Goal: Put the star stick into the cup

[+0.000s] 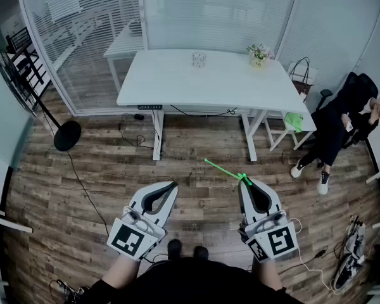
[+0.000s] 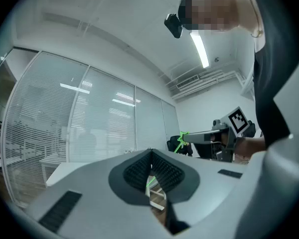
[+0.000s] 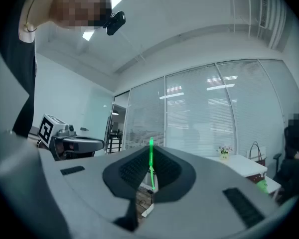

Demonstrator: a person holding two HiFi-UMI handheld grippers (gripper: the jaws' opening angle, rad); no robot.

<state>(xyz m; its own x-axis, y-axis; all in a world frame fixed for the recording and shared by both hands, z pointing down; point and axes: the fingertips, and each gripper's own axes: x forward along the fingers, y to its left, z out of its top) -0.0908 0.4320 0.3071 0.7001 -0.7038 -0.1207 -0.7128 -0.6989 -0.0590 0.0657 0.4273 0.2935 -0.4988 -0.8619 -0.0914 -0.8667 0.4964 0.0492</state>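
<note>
Pickup done: right gripper [image 1: 246, 183] jaws nearly closed, pinching the star stick [image 1: 223, 169] out over the floor. Left gripper [image 1: 173, 185] jaws together, empty. Likely cup [image 1: 198, 59] on the tabletop [image 1: 177, 81], well apart. 1 step left: carry and insert.

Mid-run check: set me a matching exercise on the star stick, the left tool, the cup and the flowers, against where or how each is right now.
Things:
1. star stick
2. left tool
3. cup
4. flowers

Places or states:
A. on the white table, near its far right corner
B. jaws together, nothing between them
C. clamped in the right tool
D. on the table, near the middle of its far edge

Pairs: 1-C, 2-B, 3-D, 4-A
</note>
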